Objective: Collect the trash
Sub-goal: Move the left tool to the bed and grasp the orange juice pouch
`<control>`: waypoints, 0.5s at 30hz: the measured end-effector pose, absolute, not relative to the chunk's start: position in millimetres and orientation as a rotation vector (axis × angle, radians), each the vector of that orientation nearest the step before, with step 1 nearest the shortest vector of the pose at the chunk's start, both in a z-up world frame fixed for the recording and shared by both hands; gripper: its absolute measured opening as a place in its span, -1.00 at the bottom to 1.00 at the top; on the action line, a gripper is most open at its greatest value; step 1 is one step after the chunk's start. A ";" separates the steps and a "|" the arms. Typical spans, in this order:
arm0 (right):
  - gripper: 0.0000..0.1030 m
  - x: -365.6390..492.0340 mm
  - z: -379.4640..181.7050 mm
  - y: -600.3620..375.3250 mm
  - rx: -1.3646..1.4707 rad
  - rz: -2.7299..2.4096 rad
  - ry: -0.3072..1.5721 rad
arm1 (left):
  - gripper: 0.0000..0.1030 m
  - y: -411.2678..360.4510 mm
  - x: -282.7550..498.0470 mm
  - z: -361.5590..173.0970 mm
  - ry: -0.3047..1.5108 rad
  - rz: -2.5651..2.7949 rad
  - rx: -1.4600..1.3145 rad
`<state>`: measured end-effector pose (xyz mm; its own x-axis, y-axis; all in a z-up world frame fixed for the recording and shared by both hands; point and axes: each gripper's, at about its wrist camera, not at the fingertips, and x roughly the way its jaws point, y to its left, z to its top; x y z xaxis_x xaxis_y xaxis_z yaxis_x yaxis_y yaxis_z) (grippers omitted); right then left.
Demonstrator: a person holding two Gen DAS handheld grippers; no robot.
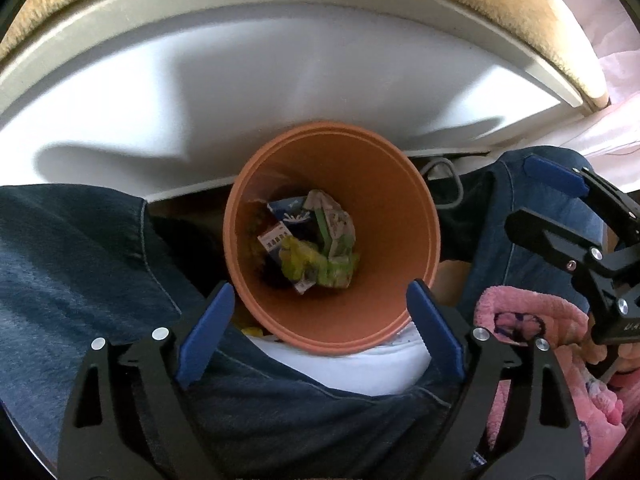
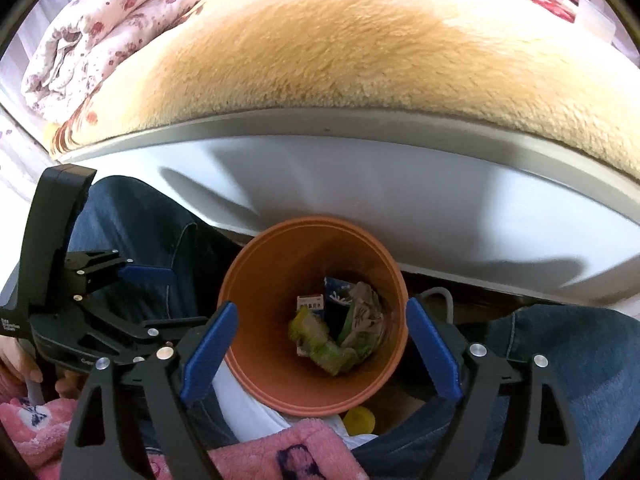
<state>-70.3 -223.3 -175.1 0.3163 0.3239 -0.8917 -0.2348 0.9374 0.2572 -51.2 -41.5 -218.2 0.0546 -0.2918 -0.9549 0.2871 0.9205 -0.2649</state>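
An orange bin [image 1: 384, 208] stands on the floor between the person's knees, seen from above in both views [image 2: 272, 288]. Inside lie crumpled wrappers [image 1: 320, 248], green, white and blue, also in the right wrist view [image 2: 340, 328]. My left gripper [image 1: 320, 328] is open and empty above the bin's near rim. My right gripper [image 2: 320, 348] is open and empty, also over the near rim. The right gripper shows at the right edge of the left wrist view [image 1: 568, 208], and the left gripper at the left of the right wrist view [image 2: 120, 280].
A white bed frame [image 1: 240, 92] with a tan fleece cover [image 2: 360, 48] runs behind the bin. The person's jeans-clad legs [image 1: 80, 264] flank the bin. A pink fleece garment [image 1: 532, 332] lies at the near right. A floral quilt [image 2: 100, 20] sits on the bed.
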 end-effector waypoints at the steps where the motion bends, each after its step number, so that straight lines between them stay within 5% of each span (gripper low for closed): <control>1: 0.64 -70.1 -174.6 -225.0 0.091 0.367 1.192 | 0.66 -40.9 -51.4 -214.8 1.438 -0.439 0.000; 15: 0.66 -71.5 -136.5 -244.7 0.153 0.345 1.088 | 0.77 -13.9 -2.6 -66.4 1.042 -0.506 0.043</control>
